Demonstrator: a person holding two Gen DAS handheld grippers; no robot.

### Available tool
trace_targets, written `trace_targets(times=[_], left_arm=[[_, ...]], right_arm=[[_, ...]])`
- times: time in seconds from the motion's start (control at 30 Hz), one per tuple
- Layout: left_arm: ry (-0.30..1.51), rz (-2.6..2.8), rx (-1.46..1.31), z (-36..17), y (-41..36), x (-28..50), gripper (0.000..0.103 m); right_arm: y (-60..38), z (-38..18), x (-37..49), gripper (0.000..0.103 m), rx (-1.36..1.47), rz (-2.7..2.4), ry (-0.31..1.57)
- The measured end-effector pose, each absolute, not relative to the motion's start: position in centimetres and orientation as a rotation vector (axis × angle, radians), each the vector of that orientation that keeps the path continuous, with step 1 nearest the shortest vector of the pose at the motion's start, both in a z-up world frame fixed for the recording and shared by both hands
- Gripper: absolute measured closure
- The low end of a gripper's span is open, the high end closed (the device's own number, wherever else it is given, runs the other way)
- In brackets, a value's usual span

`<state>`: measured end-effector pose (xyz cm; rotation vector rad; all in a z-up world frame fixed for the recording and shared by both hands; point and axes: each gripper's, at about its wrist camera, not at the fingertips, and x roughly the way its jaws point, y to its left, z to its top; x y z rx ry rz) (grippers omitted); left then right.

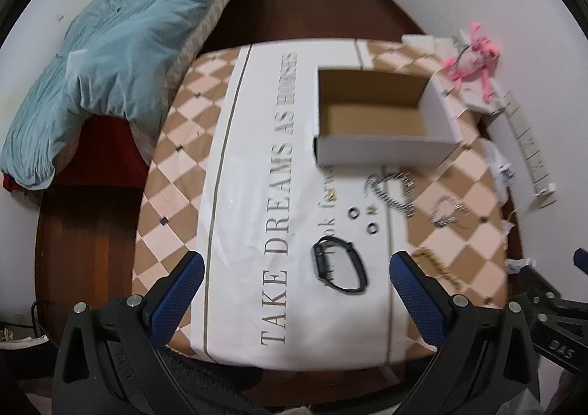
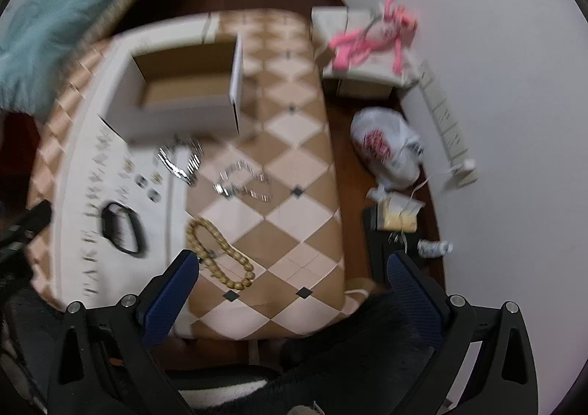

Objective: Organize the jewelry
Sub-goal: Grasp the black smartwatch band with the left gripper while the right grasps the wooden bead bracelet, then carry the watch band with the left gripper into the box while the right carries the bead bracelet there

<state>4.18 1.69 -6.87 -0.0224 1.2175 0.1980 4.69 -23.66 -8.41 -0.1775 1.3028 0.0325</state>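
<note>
An open empty cardboard box [image 1: 371, 117] [image 2: 183, 95] stands at the far side of the table. In front of it lie a silver chain [image 1: 391, 191] [image 2: 182, 159], a second silver bracelet [image 1: 446, 213] [image 2: 244, 181], two small dark rings [image 1: 354, 213] [image 1: 373, 228], a black watch [image 1: 340, 264] [image 2: 121, 227] and a gold bead bracelet [image 1: 439, 270] [image 2: 217, 255]. My left gripper [image 1: 296, 290] is open and empty above the watch. My right gripper [image 2: 290, 282] is open and empty, its left finger [image 2: 172, 290] beside the gold beads.
The checkered table [image 1: 176, 172] carries a white lettered cloth [image 1: 257, 158]. A bed with a teal blanket [image 1: 110, 58] is on the left. A pink plush toy [image 2: 367, 36], a white plastic bag [image 2: 386, 150] and a power strip [image 2: 446, 121] lie by the right wall.
</note>
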Motion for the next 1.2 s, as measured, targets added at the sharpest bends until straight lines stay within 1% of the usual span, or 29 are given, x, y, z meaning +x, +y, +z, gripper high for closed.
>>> trace_targets(times=[0.07,0.1,0.13,0.2,0.27,0.3,0.37,0.4,0.53,0.6,0.67,0.7,0.73,0.77,0.83,0.87,0.9,0.93,0.97,1.0,1.03,1.07,1.1,1.2], left_arm=[[1.255,0.208,-0.016,-8.8,1.9,4.4,0.000],[1.272,0.217,-0.027,-9.7,2.0,4.4,0.000],[1.286,0.229,-0.049,-10.7,2.3,4.3,0.000],[1.311,0.246,-0.076,-12.0,2.6,4.2,0.000],[1.332,0.253,-0.107,-13.1,2.8,4.1,0.000],[1.336,0.254,-0.118,-13.4,2.8,4.1,0.000],[1.340,0.248,-0.125,-13.9,2.7,4.3,0.000],[1.343,0.246,-0.131,-14.2,2.7,4.4,0.000],[1.356,0.227,-0.177,-15.4,2.6,4.7,0.001],[1.350,0.218,-0.179,-16.0,2.6,4.8,0.001],[1.353,0.204,-0.180,-16.7,2.5,4.8,0.005],[1.357,0.196,-0.185,-17.1,2.5,4.7,0.012],[1.364,0.190,-0.191,-17.4,2.5,4.7,0.022],[1.373,0.184,-0.198,-17.8,2.6,4.7,0.028],[1.384,0.180,-0.210,-18.5,2.7,4.5,0.044],[1.363,0.181,-0.195,-18.4,2.6,4.3,0.045],[1.351,0.174,-0.186,-18.5,2.6,4.2,0.050],[1.342,0.175,-0.169,-18.5,2.4,4.0,0.058],[1.323,0.163,-0.153,-18.4,2.3,3.9,0.065],[1.310,0.153,-0.142,-18.3,2.1,3.6,0.079],[1.302,0.141,-0.131,-18.3,1.9,3.5,0.085],[1.298,0.138,-0.125,-18.3,1.8,3.5,0.086],[1.289,0.130,-0.126,-18.3,1.8,3.3,0.091],[1.278,0.118,-0.139,-18.4,1.7,2.8,0.093]], right_arm=[[-23.6,-12.0,5.3,0.012,-0.177,0.028,1.368],[-23.6,-13.7,5.4,0.015,-0.165,0.037,1.407],[-23.6,-15.1,5.5,0.021,-0.156,0.040,1.436],[-23.4,-17.2,5.5,0.023,-0.154,0.047,1.468],[-23.2,-18.8,5.5,0.028,-0.164,0.055,1.480],[-23.1,-19.4,5.5,0.029,-0.167,0.060,1.482],[-23.1,-20.1,5.6,0.039,-0.165,0.072,1.484],[-23.1,-20.5,5.7,0.041,-0.161,0.080,1.488],[-23.5,-20.5,5.9,0.053,-0.102,0.118,1.482],[-23.4,-20.5,5.9,0.055,-0.096,0.129,1.467],[-23.1,-20.4,5.9,0.056,-0.095,0.130,1.457],[-23.0,-20.4,6.0,0.057,-0.097,0.135,1.449],[-22.7,-20.4,5.9,0.058,-0.100,0.136,1.443],[-22.6,-20.4,5.9,0.060,-0.100,0.138,1.437],[-22.3,-20.2,5.7,0.064,-0.106,0.148,1.427],[-22.2,-20.2,5.6,0.067,-0.109,0.153,1.421],[-22.0,-20.1,5.4,0.069,-0.115,0.158,1.415],[-21.7,-20.0,5.2,0.076,-0.120,0.163,1.409],[-21.5,-20.0,5.1,0.088,-0.127,0.166,1.400],[-21.2,-20.0,5.0,0.094,-0.143,0.167,1.392],[-20.9,-20.0,4.9,0.093,-0.160,0.164,1.385],[-20.8,-20.0,4.8,0.093,-0.170,0.162,1.377],[-20.7,-20.0,4.6,0.093,-0.175,0.163,1.368],[-21.0,-20.0,4.5,0.094,-0.147,0.177,1.367]])
